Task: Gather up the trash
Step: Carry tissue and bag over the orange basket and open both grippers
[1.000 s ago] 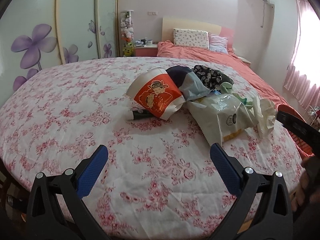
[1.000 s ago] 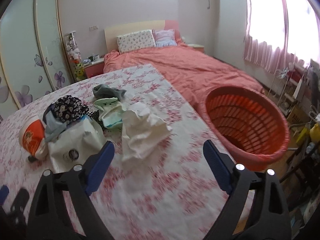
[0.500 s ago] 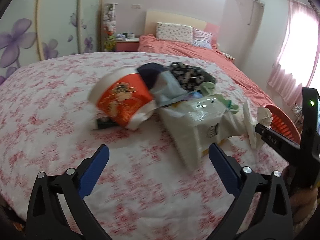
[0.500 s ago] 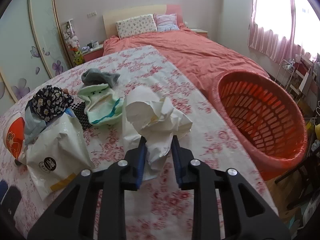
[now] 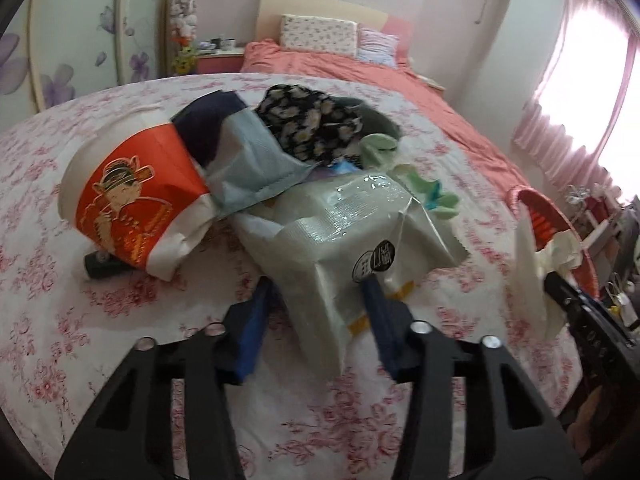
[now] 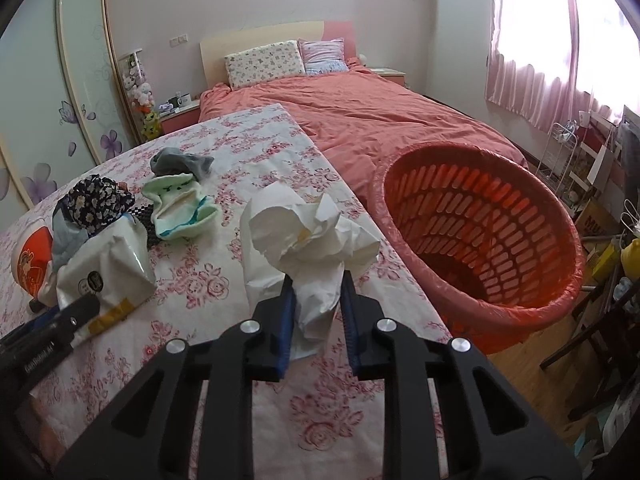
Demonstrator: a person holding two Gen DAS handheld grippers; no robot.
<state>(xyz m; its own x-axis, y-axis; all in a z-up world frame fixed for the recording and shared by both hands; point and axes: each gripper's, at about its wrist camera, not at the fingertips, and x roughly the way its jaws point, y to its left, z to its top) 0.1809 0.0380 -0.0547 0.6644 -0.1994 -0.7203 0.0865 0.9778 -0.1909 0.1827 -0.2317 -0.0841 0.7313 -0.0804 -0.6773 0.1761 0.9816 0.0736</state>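
A white plastic bag [image 5: 344,224] [image 6: 104,264] lies on the floral sheet [image 5: 80,320] against a pile of items. My left gripper [image 5: 316,284] has its jaws closing around the bag's near end, blue pads against both sides. An orange-and-white paper cup [image 5: 132,208] lies tipped over left of the bag. My right gripper [image 6: 317,280] is shut on crumpled white paper [image 6: 312,232] and holds it lifted just above the sheet, left of the orange basket [image 6: 460,216]. That paper [image 5: 528,264] shows at the right edge of the left wrist view.
Behind the bag lie a dark floral cloth [image 5: 308,120], a grey-blue cloth [image 5: 252,164], a green sock [image 6: 180,204] and a grey sock [image 6: 180,162]. A small dark item [image 5: 102,266] pokes out under the cup. A salmon-covered bed [image 6: 380,120] adjoins; shelves and clutter stand at right.
My left gripper moved forward to the white bag and its jaws narrowed around it. My right gripper shut on the crumpled paper, lifted it and shifted toward the basket.
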